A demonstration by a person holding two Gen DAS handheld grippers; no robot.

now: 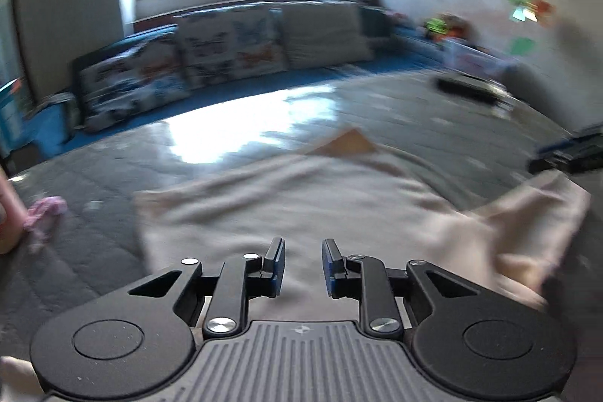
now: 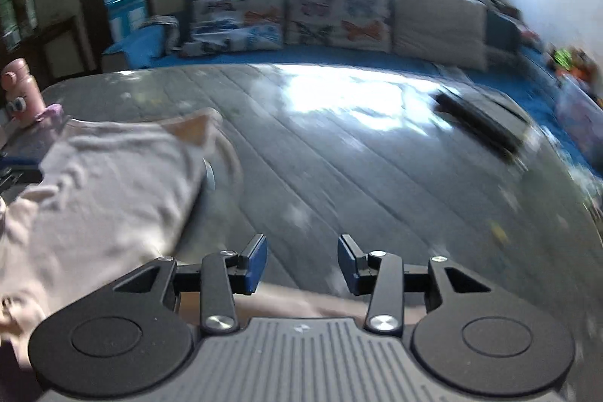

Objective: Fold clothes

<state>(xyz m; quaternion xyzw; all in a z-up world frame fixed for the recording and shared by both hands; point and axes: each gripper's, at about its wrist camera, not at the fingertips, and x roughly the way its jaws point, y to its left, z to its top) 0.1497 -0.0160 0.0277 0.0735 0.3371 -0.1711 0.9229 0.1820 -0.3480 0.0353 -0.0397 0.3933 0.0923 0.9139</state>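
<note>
While both views are smeared by motion blur, the jaws read clearly enough: the left gripper (image 1: 302, 264) has its blue pads parted by a modest gap with nothing between them, poised over a pale garment (image 1: 286, 198). The right gripper (image 2: 302, 260) stands wider apart, also holding nothing, above the grey quilted surface (image 2: 339, 168) with a strip of pale cloth just under its body. That garment (image 2: 101, 183), cream-pink with an orange inner neck patch, lies rumpled and part-spread on the surface; in the left view one flap rises at the right. A dark flat object (image 2: 478, 125) lies well apart from it at the far right, a pink bottle (image 2: 17, 89) near the left edge, and bare quilting stretches between toward the butterfly cushions (image 2: 339, 14)
</note>
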